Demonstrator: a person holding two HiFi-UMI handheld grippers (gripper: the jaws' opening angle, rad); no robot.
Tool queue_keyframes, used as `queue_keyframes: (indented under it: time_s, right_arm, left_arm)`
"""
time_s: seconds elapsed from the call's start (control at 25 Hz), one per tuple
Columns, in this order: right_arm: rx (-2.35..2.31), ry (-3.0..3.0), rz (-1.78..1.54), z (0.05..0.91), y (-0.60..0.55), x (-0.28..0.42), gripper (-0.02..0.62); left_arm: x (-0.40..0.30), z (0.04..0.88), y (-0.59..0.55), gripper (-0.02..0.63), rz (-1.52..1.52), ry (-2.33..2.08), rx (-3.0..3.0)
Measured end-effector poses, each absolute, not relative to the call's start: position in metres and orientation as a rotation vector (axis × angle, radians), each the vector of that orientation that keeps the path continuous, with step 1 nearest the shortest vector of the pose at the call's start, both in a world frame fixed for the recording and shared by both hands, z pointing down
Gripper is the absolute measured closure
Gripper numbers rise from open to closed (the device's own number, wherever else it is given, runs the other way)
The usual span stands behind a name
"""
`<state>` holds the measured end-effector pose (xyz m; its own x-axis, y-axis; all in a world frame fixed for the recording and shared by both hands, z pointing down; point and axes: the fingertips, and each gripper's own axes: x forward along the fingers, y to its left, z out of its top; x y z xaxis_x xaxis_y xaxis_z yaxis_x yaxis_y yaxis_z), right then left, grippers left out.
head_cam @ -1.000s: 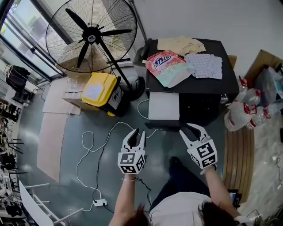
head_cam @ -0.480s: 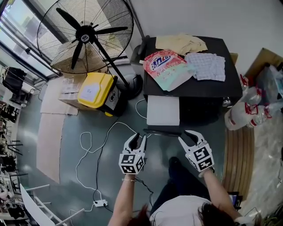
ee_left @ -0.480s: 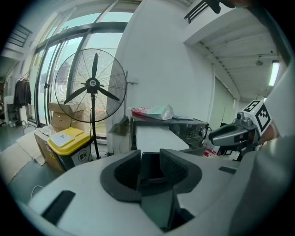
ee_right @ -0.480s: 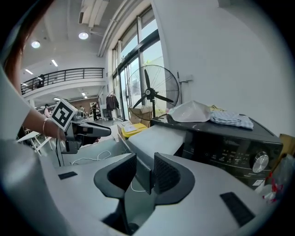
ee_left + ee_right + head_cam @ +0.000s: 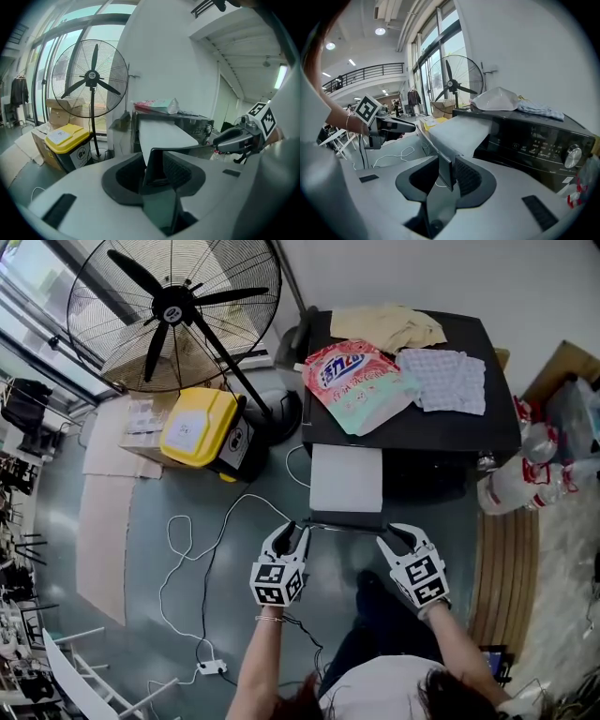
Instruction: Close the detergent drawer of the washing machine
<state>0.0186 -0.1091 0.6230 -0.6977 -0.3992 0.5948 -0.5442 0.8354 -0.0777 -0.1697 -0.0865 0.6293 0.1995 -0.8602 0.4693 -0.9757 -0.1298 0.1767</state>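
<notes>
The black washing machine [image 5: 441,432] has its detergent drawer [image 5: 346,478] pulled out toward me, white on top with a dark front panel [image 5: 345,520]. My left gripper [image 5: 289,529] sits at the panel's left end and my right gripper [image 5: 394,532] at its right end. In the left gripper view the panel's corner [image 5: 154,164] stands between the wide jaws of the left gripper [image 5: 152,174] with room on both sides. In the right gripper view the panel's edge [image 5: 444,171] stands between the jaws of the right gripper [image 5: 446,177], unpressed.
A pink detergent bag [image 5: 359,382] and folded cloths [image 5: 441,379] lie on the machine's top. A large floor fan [image 5: 173,310] and a yellow bin [image 5: 199,430] stand at the left. A white cable [image 5: 187,549] runs over the floor. Plastic bottles [image 5: 525,465] crowd the right side.
Both grippers have sunk and closed in on the drawer's front panel. The left jaws have spread wider.
</notes>
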Motion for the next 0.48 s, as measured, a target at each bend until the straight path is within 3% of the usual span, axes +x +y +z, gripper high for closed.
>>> queue_keyframes:
  time_s: [0.48]
  right_arm:
    - [0.686, -2.427, 0.393, 0.636, -0.110, 0.016, 0.494]
  left_arm:
    - [-0.166, 0.634, -0.091, 0.478, 0.370, -1.675, 2.054]
